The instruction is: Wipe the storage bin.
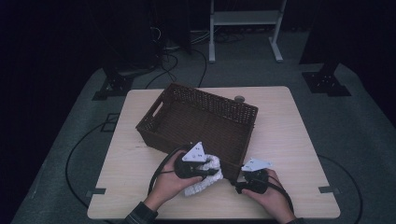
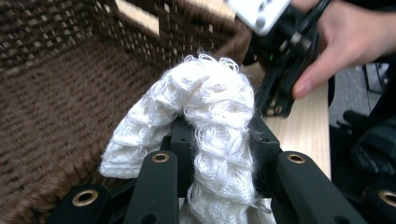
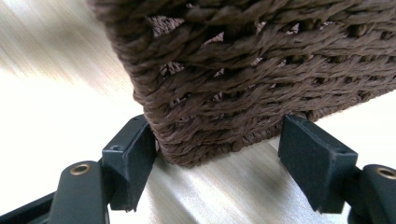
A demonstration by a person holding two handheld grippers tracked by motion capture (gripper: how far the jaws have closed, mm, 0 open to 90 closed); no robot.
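Observation:
A brown woven basket (image 1: 205, 100) stands at the middle of the light wooden table (image 1: 289, 140). My left gripper (image 1: 215, 171) hovers at the basket's near wall, shut on a white fluffy cloth (image 1: 208, 176) that droops under it. In the left gripper view the cloth (image 2: 210, 107) arches up between the closed jaws of the left gripper (image 2: 217, 140), just over the basket's inside (image 2: 60, 93). My right gripper (image 1: 239, 181) sits at the basket's near right corner. In the right gripper view that corner (image 3: 261, 70) stands between the spread jaws of the right gripper (image 3: 224, 154); the left pad touches it, the right pad stands apart.
A small round disc (image 1: 239, 99) lies at the table's far edge behind the basket. On the floor beyond are a white frame (image 1: 245, 18), black stand bases (image 1: 325, 83) and cables (image 1: 175, 63). The other hand's gripper (image 2: 280, 88) shows past the cloth.

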